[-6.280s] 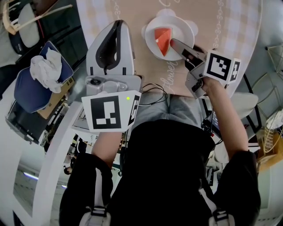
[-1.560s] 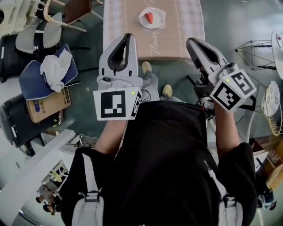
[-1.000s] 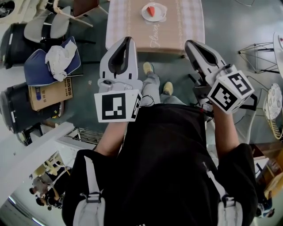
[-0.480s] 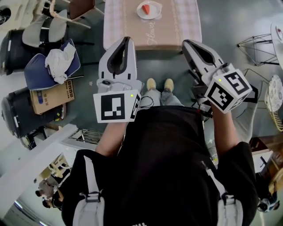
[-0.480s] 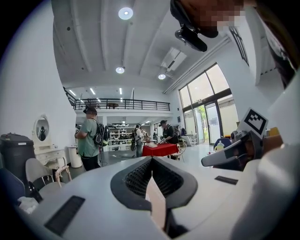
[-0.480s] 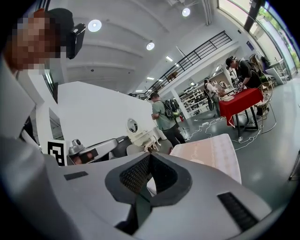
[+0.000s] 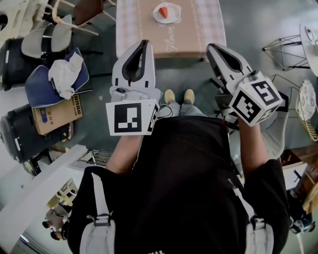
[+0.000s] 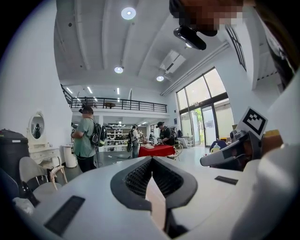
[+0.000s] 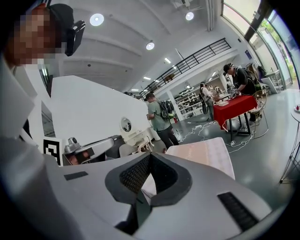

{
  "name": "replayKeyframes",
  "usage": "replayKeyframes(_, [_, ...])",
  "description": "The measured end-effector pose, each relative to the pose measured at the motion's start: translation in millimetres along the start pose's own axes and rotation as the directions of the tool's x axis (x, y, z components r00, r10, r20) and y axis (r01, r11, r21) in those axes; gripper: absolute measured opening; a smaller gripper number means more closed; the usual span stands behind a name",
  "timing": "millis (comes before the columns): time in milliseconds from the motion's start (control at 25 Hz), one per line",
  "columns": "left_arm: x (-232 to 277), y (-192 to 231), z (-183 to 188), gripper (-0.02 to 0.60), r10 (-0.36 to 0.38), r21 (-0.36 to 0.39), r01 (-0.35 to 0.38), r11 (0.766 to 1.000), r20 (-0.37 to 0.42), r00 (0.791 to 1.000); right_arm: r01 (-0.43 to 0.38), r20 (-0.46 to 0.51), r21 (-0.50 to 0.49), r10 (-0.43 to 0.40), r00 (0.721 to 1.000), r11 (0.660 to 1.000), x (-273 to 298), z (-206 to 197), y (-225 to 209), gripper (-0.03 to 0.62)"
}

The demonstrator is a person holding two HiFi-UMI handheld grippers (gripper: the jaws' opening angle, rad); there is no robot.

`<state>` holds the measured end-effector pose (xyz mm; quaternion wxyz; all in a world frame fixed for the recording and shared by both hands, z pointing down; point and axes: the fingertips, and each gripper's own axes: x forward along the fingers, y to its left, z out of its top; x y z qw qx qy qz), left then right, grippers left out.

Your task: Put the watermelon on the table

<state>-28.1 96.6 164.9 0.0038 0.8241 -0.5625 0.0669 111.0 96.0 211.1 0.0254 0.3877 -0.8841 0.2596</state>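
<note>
Open floor (image 7: 185, 69) lies between the person and the surface (image 7: 194, 31), whose near edge faces both grippers. The watermelon (image 7: 163, 11) sits on a plate (image 7: 174, 18) there, well beyond the left gripper (image 7: 143, 43) and right gripper (image 7: 213, 48), whose fingers (image 7: 149, 68) are clenched on nothing. Only the right gripper view shows the surface; the left shows distant people (image 8: 85, 138).
</note>
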Motion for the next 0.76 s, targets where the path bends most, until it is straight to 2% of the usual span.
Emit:
replayKeyframes(320, [-2.1, 16.3, 2.9, 0.009, -0.012, -0.013, 0.013, 1.000, 0.021, 1.000, 0.043, -0.010, -0.010, -0.043, 0.999, 0.999, 7.5, 2.8, 11.0, 0.015])
replayKeyframes(760, [-4.3, 25.2, 3.2, 0.009, -0.012, -0.017, 0.012, 1.000, 0.034, 0.999, 0.023, 0.012, -0.028, -0.023, 1.000, 0.999, 15.8, 5.4, 17.1, 0.015])
